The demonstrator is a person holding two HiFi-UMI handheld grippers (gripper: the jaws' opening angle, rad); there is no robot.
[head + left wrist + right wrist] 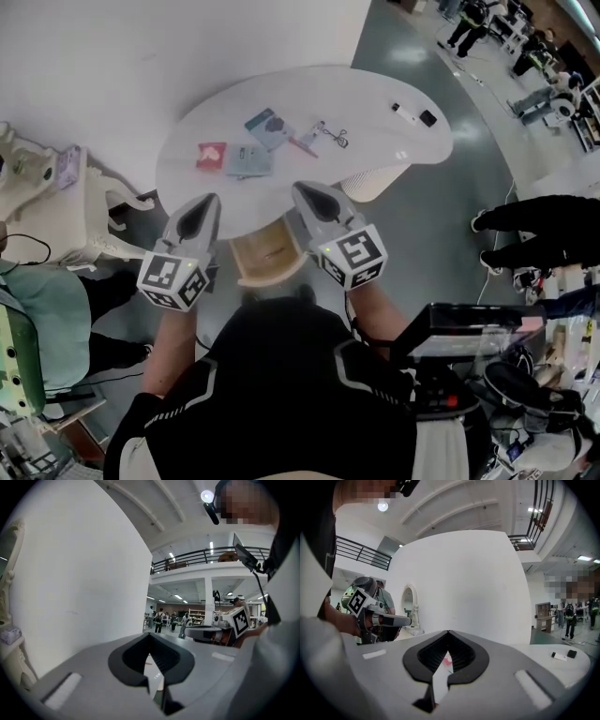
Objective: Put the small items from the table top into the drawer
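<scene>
Head view, table top: holds the small things, namely a red packet, a grey-blue packet, a dark packet, a pink stick and a metal tool, with a white piece and a black piece far right.
Drawer: stands pulled out under the near edge; shows a wooden bottom, no item made out inside.
Left gripper: closed tip to tip, gripping nothing.
Right gripper: pinched together too, empty.
Risk: flat packets probably sliding under the tips, or getting pushed off the rim; a weak pinch could drop one beside the drawer.
Around: ornate white furniture at left, someone's legs at right.
In the way: little, beyond a long reach to the far-right pieces.
</scene>
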